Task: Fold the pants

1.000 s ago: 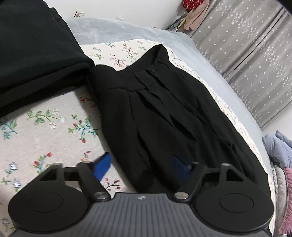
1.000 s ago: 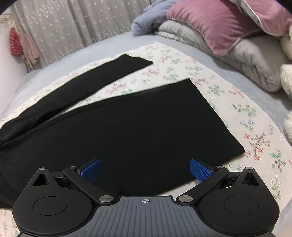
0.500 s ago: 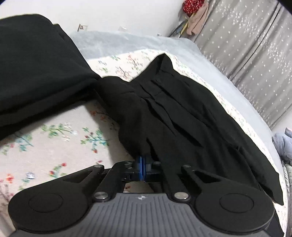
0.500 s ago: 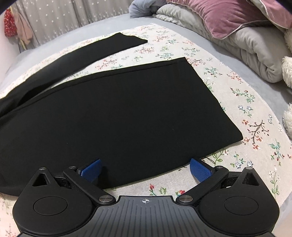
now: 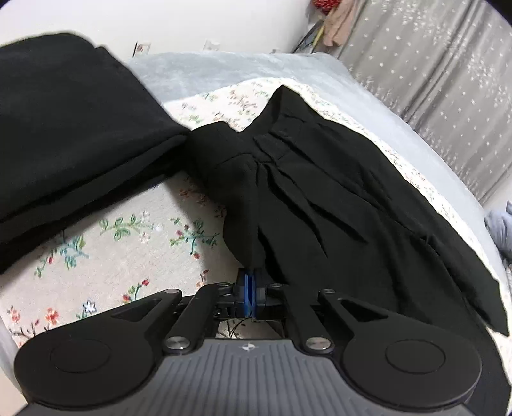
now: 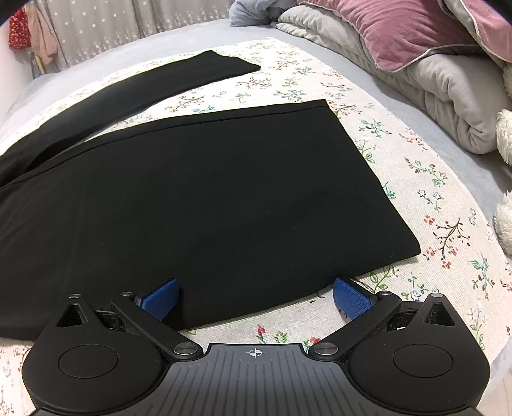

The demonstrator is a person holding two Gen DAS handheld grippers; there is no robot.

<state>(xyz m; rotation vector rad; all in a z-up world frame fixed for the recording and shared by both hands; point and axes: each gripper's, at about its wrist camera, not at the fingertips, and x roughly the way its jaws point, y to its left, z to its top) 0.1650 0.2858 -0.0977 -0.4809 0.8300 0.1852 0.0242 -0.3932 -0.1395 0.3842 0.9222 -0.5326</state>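
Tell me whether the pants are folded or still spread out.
Spread, not folded. The pants lie flat on the floral sheet, both legs apart. Only the waist edge is lifted, pinched in the left gripper.

Black pants (image 6: pixel 198 198) on a cream floral sheet (image 6: pixel 425 204); grey star-dotted curtains (image 5: pixel 448 80), a mauve-pink pillow (image 6: pixel 400 28), blue gripper pads (image 6: pixel 350 296).

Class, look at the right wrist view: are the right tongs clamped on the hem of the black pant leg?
No: the right tongs stand wide open, their blue pads either side of the pant leg edge.
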